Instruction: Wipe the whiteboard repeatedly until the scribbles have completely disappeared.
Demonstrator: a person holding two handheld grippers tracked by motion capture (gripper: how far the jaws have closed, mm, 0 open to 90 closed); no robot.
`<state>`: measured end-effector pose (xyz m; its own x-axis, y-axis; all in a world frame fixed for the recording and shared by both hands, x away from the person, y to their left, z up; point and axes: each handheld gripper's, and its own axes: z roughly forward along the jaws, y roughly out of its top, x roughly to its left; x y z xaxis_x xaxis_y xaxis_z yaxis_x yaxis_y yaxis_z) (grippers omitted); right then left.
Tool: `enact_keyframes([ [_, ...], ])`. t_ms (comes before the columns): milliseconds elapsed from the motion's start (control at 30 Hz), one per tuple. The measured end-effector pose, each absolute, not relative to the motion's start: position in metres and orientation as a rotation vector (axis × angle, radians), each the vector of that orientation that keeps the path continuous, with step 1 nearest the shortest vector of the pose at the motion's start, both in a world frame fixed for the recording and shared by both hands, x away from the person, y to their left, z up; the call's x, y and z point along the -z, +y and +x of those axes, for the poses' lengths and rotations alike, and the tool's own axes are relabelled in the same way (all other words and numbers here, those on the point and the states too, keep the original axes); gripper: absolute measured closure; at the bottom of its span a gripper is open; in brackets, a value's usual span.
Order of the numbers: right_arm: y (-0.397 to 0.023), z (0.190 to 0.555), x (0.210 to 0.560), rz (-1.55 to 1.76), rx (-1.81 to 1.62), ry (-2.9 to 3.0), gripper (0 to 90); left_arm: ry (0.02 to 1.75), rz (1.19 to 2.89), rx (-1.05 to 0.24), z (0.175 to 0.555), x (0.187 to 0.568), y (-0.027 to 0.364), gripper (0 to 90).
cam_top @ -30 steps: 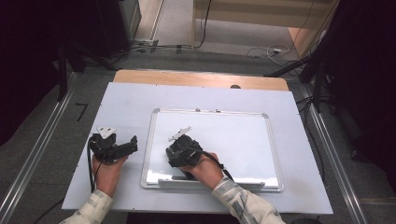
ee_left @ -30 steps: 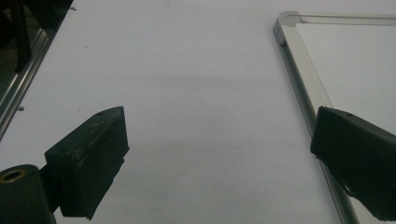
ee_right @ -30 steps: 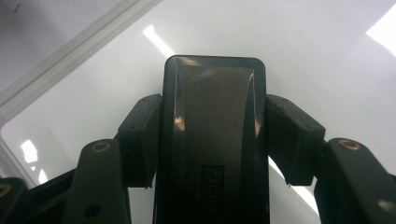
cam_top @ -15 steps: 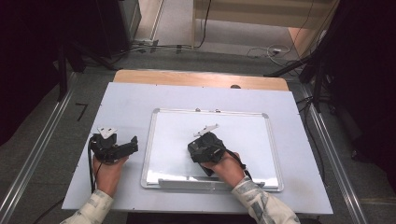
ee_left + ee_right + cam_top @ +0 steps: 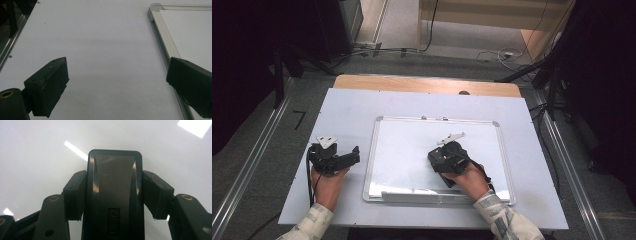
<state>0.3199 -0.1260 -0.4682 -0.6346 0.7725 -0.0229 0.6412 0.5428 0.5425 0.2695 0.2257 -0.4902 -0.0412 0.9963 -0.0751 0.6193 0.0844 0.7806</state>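
A whiteboard with a silver frame lies flat on the pale table. My right gripper sits low over the board's right half, shut on a black eraser whose flat back faces the camera in the right gripper view, where the glossy board surface lies right beneath it. Both pads press on the eraser's long sides. My left gripper rests on the table just left of the board, open with nothing between its fingers; in the left gripper view it looks along the board's frame.
A narrow tray strip runs along the board's near edge. A wooden strip borders the table's far edge. Metal rails flank the table, and cables lie on the floor beyond.
My right gripper has slid rightward across the whiteboard with the eraser in it, from the left half to the right half. The left gripper has stayed put.
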Motion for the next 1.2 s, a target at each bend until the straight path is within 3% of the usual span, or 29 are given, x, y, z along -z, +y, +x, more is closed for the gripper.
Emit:
enact_keyframes([
  [633, -0.171, 0.322, 0.469, 1.264, -0.742, 2.468, 38.6, 1.736, 1.600, -0.761, 0.269, 0.490, 0.226, 4.6],
  [1200, -0.168, 0.319, 0.468, 1.222, -0.720, 2.488, 38.6, 1.738, 1.599, -0.762, 0.268, 0.490, 0.226, 4.6],
])
